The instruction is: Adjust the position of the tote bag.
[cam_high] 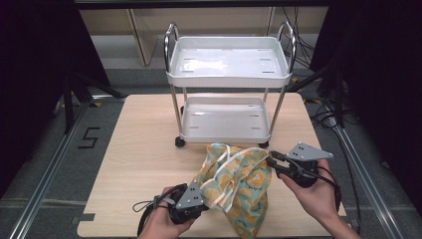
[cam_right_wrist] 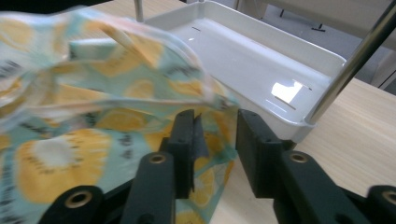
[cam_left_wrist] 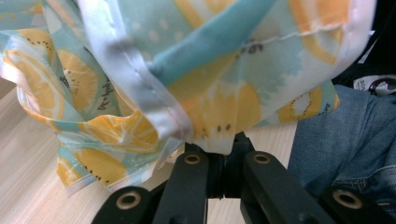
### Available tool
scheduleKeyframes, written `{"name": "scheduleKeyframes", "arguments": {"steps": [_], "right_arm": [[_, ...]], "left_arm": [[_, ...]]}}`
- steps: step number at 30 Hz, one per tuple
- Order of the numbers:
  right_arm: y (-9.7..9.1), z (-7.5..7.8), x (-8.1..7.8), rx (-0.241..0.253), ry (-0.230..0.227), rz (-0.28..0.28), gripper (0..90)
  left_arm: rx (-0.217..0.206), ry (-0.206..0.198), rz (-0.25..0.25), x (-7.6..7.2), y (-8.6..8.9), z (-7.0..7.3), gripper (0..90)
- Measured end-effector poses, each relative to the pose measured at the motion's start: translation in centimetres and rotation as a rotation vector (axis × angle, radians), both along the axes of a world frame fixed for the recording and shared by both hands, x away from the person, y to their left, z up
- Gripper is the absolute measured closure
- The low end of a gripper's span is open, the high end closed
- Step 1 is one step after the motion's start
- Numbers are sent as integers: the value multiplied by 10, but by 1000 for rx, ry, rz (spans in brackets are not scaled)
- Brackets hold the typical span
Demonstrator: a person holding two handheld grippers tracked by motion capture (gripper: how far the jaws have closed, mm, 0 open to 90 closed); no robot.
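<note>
A cloth bag (cam_high: 238,183) printed with orange slices on pale teal stands crumpled at the table's near edge, between my two grippers. My left gripper (cam_high: 205,201) is shut on the bag's lower left side; in the left gripper view its jaws (cam_left_wrist: 219,148) pinch a fold of the fabric (cam_left_wrist: 140,70) next to a white-trimmed hem. My right gripper (cam_high: 271,162) is at the bag's upper right corner. In the right gripper view its jaws (cam_right_wrist: 217,126) stand apart, with the edge of the cloth (cam_right_wrist: 93,93) hanging in the gap against the left jaw.
A white two-shelf cart (cam_high: 171,77) with chrome posts stands on the wooden table (cam_high: 144,149) just behind the bag. Its lower tray (cam_right_wrist: 322,58) lies close beyond my right gripper. A denim-clad leg (cam_left_wrist: 345,135) is at the table's near side.
</note>
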State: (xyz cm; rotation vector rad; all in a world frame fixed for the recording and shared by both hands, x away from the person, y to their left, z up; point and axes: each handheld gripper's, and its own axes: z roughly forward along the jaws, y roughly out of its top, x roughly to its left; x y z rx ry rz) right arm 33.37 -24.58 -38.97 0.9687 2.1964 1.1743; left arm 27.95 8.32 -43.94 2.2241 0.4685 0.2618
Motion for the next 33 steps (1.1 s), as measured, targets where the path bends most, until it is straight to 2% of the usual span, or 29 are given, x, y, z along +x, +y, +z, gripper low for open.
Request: {"name": "scheduleKeyframes", "arguments": {"steps": [2, 4, 5, 6, 7, 8, 9, 10, 11, 12, 14, 15, 16, 17, 18, 19, 20, 22, 23, 27, 28, 29, 30, 33], "right_arm": [[-2, 5, -6, 16, 14, -10, 632], [-4, 10, -11, 27, -4, -4, 598], [-2, 12, -17, 55, 8, -23, 587], [-2, 14, -20, 61, -7, -11, 582], [-1, 15, -22, 51, -21, 15, 574], [2, 15, -26, 40, -31, 33, 564], [7, 13, -31, 49, -4, 42, 553], [11, 11, -33, 36, 2, 70, 540], [16, 8, -36, 42, 24, 82, 525], [19, 5, -36, 24, 5, 104, 510], [29, -2, -39, 40, 49, 118, 478], [32, -3, -37, 26, 31, 152, 464], [37, -5, -38, 42, 55, 156, 455], [40, -5, -39, 55, 49, 162, 441], [44, -6, -39, 72, 51, 170, 428], [49, -6, -41, 73, 61, 180, 413], [52, -7, -42, 68, 65, 187, 403], [55, -9, -43, 56, 71, 200, 401], [63, -14, -48, 49, 78, 219, 384], [72, -23, -52, 16, 82, 244, 370], [76, -26, -53, -5, 83, 250, 372], [76, -26, -53, -5, 83, 250, 372], [80, -31, -53, -24, 87, 263, 448], [82, -33, -51, -57, 109, 259, 700]], "left_arm": [[-16, 1, 4, 0, -1, 0, 892], [-14, -1, 0, 0, -2, 1, 891], [-15, -2, 3, -1, -3, 2, 891], [-15, -1, 0, -1, -3, 3, 891], [-34, 6, 3, -1, -5, 2, 891], [-31, 6, 4, -1, -6, 3, 891], [-14, -8, -4, 0, -6, 3, 891], [-34, 6, 6, -1, -8, 2, 891], [-31, 9, 1, -1, -9, 2, 891], [-29, 4, 5, -1, -10, 2, 891], [-27, 7, -8, 1, -11, 2, 891], [-17, 7, -9, 0, -11, 3, 891], [-44, 15, 7, 0, -13, 2, 891], [-24, 9, -4, 1, -13, 3, 891], [-43, 25, 2, 1, -15, 2, 891], [-34, 15, -5, 2, -16, 2, 891], [-46, 24, -6, 2, -18, 1, 891], [-46, 23, -5, 1, -20, 1, 891], [-43, 24, -11, 1, -20, 2, 891], [-71, 40, -11, 2, -23, 2, 891], [-66, 36, -6, 2, -23, 2, 891], [-66, 36, -6, 2, -23, 2, 891], [-63, 34, -6, 3, -23, 2, 891], [-79, 45, 2, 2, -23, 1, 891]]}}
